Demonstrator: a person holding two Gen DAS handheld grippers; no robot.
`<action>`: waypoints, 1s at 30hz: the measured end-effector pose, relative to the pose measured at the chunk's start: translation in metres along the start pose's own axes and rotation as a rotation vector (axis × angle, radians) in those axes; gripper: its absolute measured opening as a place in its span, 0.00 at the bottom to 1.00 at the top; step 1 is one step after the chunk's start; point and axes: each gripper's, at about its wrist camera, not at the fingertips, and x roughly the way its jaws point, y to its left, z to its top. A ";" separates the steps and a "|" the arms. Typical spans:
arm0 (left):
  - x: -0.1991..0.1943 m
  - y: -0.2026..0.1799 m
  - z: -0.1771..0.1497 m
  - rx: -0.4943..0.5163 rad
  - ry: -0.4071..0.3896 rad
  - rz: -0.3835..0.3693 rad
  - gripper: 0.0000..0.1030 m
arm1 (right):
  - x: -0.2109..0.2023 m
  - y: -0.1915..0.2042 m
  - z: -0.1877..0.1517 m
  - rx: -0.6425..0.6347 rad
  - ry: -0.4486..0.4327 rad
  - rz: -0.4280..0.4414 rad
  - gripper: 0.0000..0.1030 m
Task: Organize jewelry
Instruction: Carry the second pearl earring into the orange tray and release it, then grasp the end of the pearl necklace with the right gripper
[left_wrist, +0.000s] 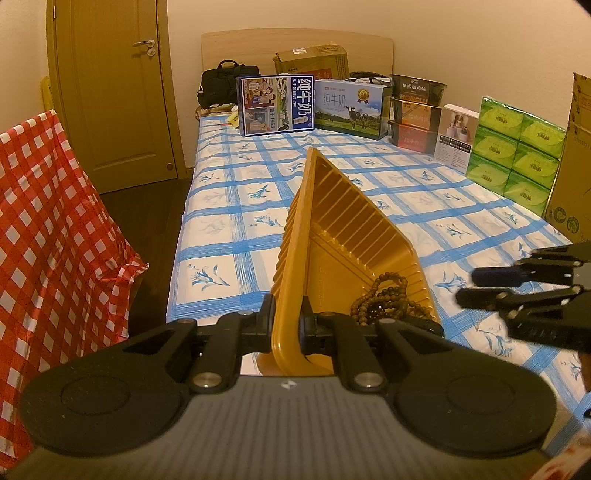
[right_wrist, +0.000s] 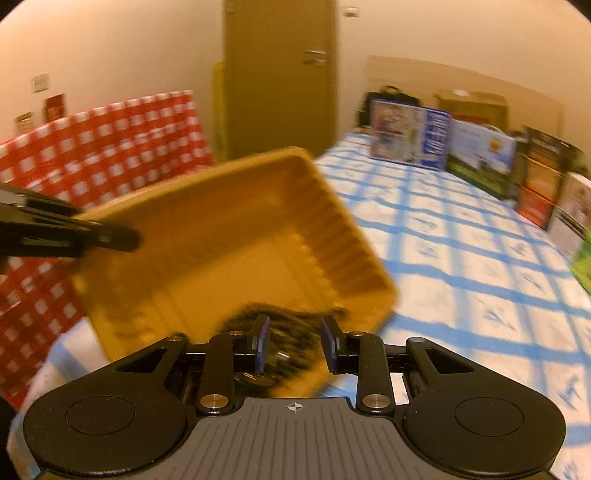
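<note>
From the left wrist view, the left gripper (left_wrist: 287, 325) reaches level over the bed (left_wrist: 229, 206), its two fingers pinched tight on the near wall of a yellow plastic tray (left_wrist: 343, 229). The tray is lifted and tipped up on its side, and a pile of brown bead bracelets (left_wrist: 388, 299) has slid into the low corner, just right of the gripper. The right gripper (left_wrist: 480, 284) pokes in from the right edge, near the tray but apart from it.

From the right wrist view, blurred, the right gripper (right_wrist: 295, 341) hovers with its fingers parted and holding nothing. The tray (right_wrist: 236, 236) sits straight ahead, with the dark beads (right_wrist: 291, 325) showing between and just beyond the fingers. The left gripper (right_wrist: 110, 236) grips the tray's left rim.
</note>
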 end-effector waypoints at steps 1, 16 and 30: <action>0.000 0.000 0.000 0.001 0.000 0.000 0.10 | -0.002 -0.008 -0.004 0.016 0.006 -0.026 0.30; 0.000 -0.002 0.000 0.005 0.000 0.002 0.10 | -0.043 -0.138 -0.062 0.277 0.090 -0.366 0.30; -0.002 -0.002 0.002 0.014 0.003 0.004 0.10 | -0.020 -0.180 -0.084 0.291 0.155 -0.426 0.30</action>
